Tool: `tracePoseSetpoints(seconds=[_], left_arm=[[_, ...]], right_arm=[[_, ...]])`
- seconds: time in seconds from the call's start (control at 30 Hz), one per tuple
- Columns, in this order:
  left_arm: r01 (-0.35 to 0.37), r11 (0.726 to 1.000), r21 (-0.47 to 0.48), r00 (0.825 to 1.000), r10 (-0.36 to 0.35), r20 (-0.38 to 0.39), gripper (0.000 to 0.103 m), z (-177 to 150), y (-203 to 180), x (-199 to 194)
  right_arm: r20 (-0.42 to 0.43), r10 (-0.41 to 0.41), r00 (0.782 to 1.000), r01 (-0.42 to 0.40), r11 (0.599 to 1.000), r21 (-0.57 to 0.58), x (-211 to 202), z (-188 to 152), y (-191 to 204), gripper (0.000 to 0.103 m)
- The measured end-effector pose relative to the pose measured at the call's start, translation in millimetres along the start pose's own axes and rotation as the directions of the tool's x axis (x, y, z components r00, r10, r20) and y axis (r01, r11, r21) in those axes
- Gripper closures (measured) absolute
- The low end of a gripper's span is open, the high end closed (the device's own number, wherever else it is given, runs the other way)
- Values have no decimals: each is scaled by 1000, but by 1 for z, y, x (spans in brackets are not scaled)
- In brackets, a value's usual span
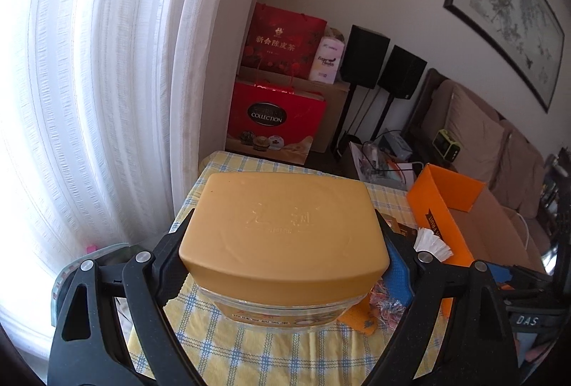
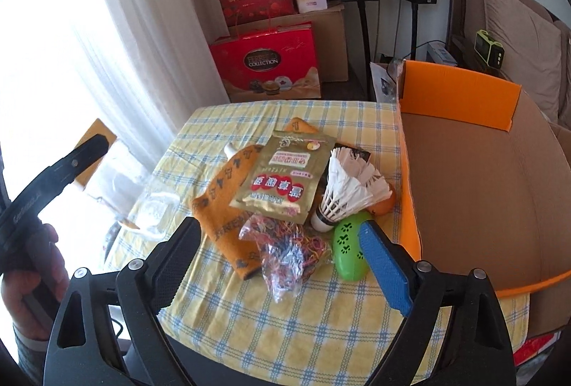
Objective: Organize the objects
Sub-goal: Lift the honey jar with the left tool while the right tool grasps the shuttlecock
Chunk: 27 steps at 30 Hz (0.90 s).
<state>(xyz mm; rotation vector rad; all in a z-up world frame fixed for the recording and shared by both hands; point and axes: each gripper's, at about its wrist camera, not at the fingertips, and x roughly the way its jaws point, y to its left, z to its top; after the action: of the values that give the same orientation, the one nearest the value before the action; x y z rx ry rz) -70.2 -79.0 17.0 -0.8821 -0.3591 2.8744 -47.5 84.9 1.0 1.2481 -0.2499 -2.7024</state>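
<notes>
Left wrist view: my left gripper (image 1: 283, 264) is clamped on a clear tub with a tan lid (image 1: 282, 229), lifted over the checked tablecloth (image 1: 228, 346), the orange box (image 1: 444, 198) at two o'clock. My right gripper (image 2: 282, 261) is released, nothing grasped, with the bag of rubber bands (image 2: 291, 248) between the fingers, the gold packet (image 2: 285, 179) and shuttlecock (image 2: 351, 186) at twelve, and the green case (image 2: 348, 248) beside the blue pad (image 2: 383, 270).

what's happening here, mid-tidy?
A person with tongs in each hand is sorting clutter on a checked tablecloth. The left tongs are clamped on a clear box with a tan lid, held above the table. The right tongs are open over the pile: a bag of rubber bands, a gold packet, a shuttlecock and a green case. The orange cardboard box alongside looks empty.
</notes>
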Motion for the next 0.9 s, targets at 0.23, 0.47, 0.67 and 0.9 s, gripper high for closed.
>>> tracePoseSetpoints(seconds=[0.23, 0.47, 0.67, 0.9], left_arm=[[8, 1000, -2, 1000, -8, 1, 16, -3, 1, -3], [14, 1000, -17, 1000, -14, -1, 16, -5, 4, -1], [12, 1000, -12, 1000, -12, -1, 16, -7, 3, -2], [12, 1000, -8, 1000, -12, -9, 16, -10, 3, -2]], right_arm=[[-75, 4, 997, 7, 990, 144, 31, -2, -11, 43], [-13, -156, 988, 154, 953, 259, 47, -4, -24, 52], [-19, -160, 987, 155, 911, 383, 71, -5, -40, 48], [19, -201, 979, 183, 925, 333, 76, -5, -37, 53]])
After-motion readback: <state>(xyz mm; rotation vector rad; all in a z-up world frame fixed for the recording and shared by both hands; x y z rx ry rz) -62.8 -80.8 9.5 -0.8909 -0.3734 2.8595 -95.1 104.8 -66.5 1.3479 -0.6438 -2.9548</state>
